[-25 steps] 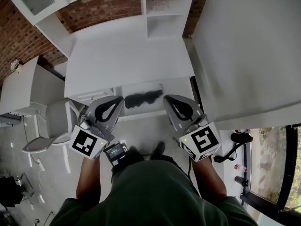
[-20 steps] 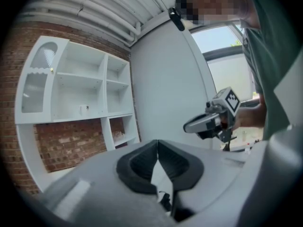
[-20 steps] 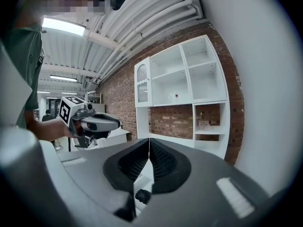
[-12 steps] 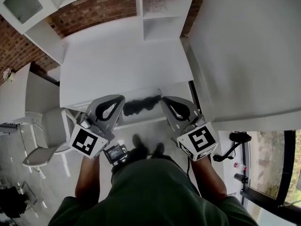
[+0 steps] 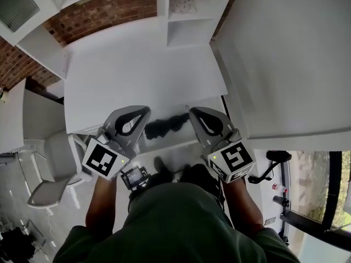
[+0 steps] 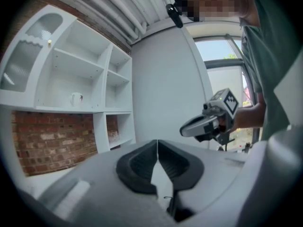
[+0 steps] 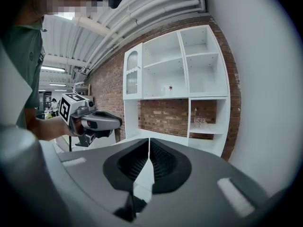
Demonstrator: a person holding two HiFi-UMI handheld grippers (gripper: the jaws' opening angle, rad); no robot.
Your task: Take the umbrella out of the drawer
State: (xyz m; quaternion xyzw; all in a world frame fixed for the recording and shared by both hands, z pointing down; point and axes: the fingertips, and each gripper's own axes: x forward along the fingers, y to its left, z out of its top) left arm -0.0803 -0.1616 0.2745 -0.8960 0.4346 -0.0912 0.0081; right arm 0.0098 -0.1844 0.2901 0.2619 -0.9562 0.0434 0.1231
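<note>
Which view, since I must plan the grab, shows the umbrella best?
Head view: the umbrella lies dark against the open white drawer, seen from above. Neither gripper view shows it; both look over the desk toward the shelves.

Grey tools point(image 5: 146, 110) point(image 5: 192, 110), marker cubes point(image 5: 104, 159) point(image 5: 234, 159), seemingly green shirt point(image 5: 170, 223).
</note>
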